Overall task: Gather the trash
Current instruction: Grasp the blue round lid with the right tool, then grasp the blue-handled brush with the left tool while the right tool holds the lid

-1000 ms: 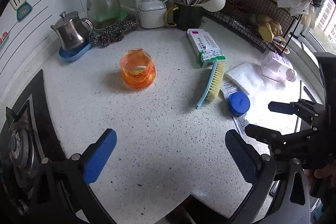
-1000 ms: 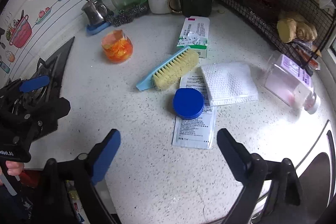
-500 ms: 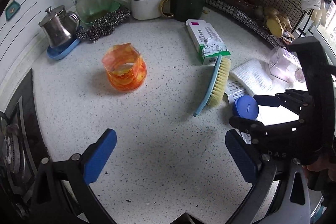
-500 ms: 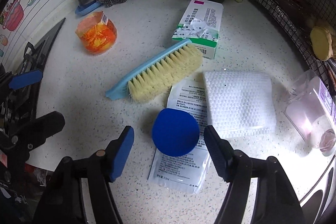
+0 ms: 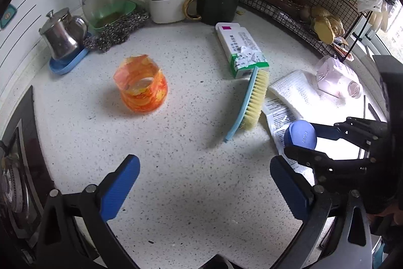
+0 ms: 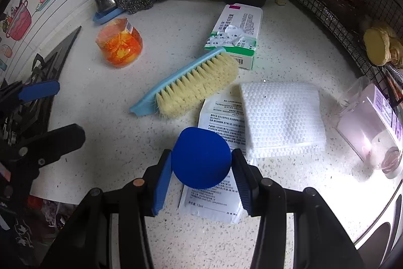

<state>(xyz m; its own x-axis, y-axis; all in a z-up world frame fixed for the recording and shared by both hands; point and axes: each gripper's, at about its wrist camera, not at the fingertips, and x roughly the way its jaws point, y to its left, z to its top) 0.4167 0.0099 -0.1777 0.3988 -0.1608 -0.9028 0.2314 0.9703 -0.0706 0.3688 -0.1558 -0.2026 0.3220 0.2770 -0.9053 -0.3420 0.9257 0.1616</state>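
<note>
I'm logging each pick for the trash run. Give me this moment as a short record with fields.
surface: speckled white counter
right tongs: closing around the blue cap, pads at its two sides
under the cap: printed sachet, flat on the counter
left tongs: open, nothing between them, above bare counter
other trash: cut orange bottle bottom, torn green-and-white box, clear bottle on its side
not trash, likely: scrub brush, folded white cloth
</note>
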